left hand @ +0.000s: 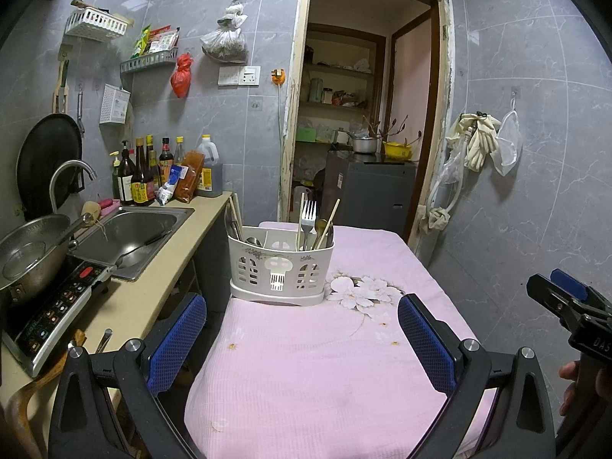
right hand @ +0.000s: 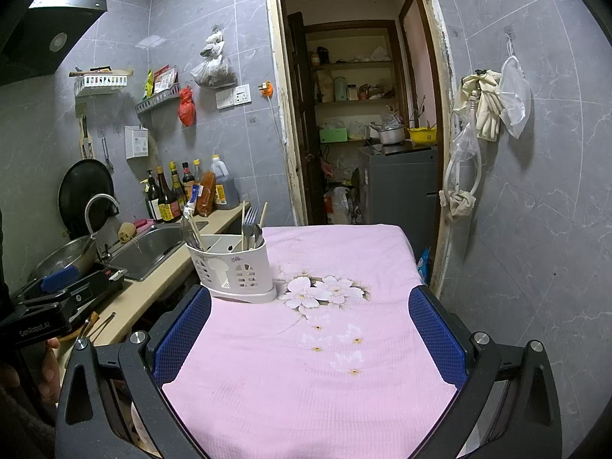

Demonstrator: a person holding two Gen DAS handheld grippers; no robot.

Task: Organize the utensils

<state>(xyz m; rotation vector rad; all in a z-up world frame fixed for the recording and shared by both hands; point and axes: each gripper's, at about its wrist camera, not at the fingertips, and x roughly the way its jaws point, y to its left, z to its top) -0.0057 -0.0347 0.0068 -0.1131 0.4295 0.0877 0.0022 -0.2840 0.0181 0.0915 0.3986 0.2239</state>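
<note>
A white plastic utensil caddy (left hand: 281, 269) (right hand: 234, 267) stands on the pink flowered tablecloth (left hand: 325, 363) (right hand: 306, 382) near the table's far left. A fork (left hand: 308, 216) (right hand: 250, 218), chopsticks (left hand: 330, 222) and a spoon stick up from its right compartment; more chopsticks (left hand: 236, 206) and dark utensils stand in its left one. My left gripper (left hand: 302, 334) hovers open above the near part of the table, nothing between its blue pads. My right gripper (right hand: 310, 334) is also open and empty, further right; it shows at the right edge of the left wrist view (left hand: 566, 298).
A counter (left hand: 153, 287) runs along the left with a steel sink (left hand: 134, 237), a pan on an induction cooker (left hand: 49, 317), and sauce bottles (left hand: 153, 176). Loose utensils (left hand: 104, 340) lie on the counter's near edge. An open doorway (left hand: 363, 134) lies behind the table.
</note>
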